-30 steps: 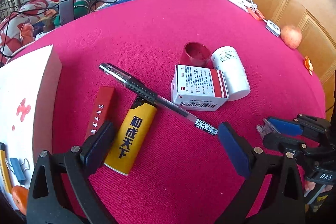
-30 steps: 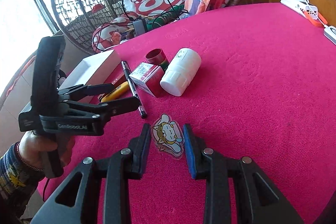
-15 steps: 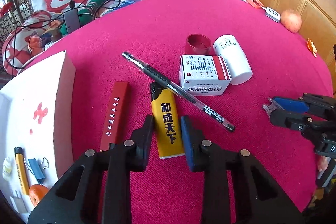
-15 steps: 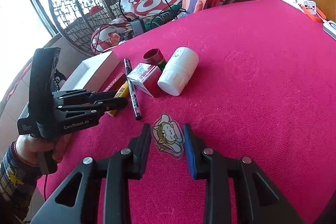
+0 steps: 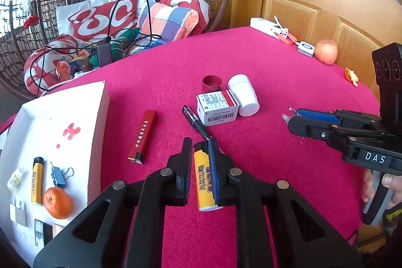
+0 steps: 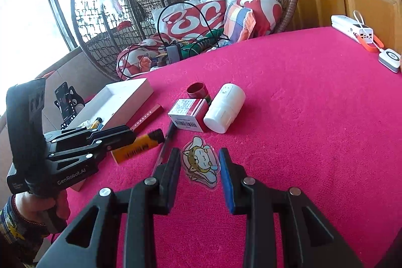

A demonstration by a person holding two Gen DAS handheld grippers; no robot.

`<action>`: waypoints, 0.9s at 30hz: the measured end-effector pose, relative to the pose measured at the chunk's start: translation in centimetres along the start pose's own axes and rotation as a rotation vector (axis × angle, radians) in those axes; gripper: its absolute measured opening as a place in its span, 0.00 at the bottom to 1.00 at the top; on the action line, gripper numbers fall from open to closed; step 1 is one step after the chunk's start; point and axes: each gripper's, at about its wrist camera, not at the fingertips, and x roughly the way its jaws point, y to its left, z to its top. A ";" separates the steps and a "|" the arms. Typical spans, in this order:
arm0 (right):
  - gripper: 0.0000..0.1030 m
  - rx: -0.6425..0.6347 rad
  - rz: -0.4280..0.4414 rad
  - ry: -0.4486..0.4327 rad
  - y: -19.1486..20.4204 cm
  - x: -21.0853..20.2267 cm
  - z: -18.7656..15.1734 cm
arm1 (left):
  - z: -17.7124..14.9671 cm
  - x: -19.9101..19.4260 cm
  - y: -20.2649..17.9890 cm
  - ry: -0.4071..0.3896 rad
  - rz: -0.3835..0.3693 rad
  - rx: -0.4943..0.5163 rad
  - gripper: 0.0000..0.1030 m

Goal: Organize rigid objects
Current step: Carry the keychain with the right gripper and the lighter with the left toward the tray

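Yellow lighter [image 5: 204, 180], flat on the cloth a moment ago, is now pinched and lifted by the left gripper [image 5: 199, 167], ready for the white box [image 5: 100, 117], while the right gripper [image 6: 199, 165] waits half-open.

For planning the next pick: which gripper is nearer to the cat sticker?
Right. The right gripper is open with the cat sticker between its fingers; the left gripper, shut on the yellow lighter, is off to the sticker's left.

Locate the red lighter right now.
In the left wrist view the red lighter lies flat on the pink tablecloth, between the white box on its left and the black pen on its right.
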 end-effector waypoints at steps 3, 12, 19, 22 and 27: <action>0.29 -0.013 -0.002 -0.019 0.8 -0.6 0.3 | -0.4 0.2 0.4 0.017 0.013 -0.010 0.12; 0.29 -0.014 0.004 -0.030 1.5 -0.8 0.2 | -2.8 2.2 -0.7 0.128 -0.009 -0.044 0.16; 0.29 -0.007 0.018 -0.025 1.3 -0.8 0.0 | -3.2 3.8 -2.5 0.141 0.081 0.019 0.50; 0.29 0.001 0.019 -0.026 1.2 -0.8 -0.1 | -3.3 3.8 -1.9 0.141 0.029 0.002 0.32; 0.29 -0.007 0.023 -0.035 1.5 -1.2 -0.1 | -3.5 3.2 -1.6 0.125 0.006 -0.012 0.22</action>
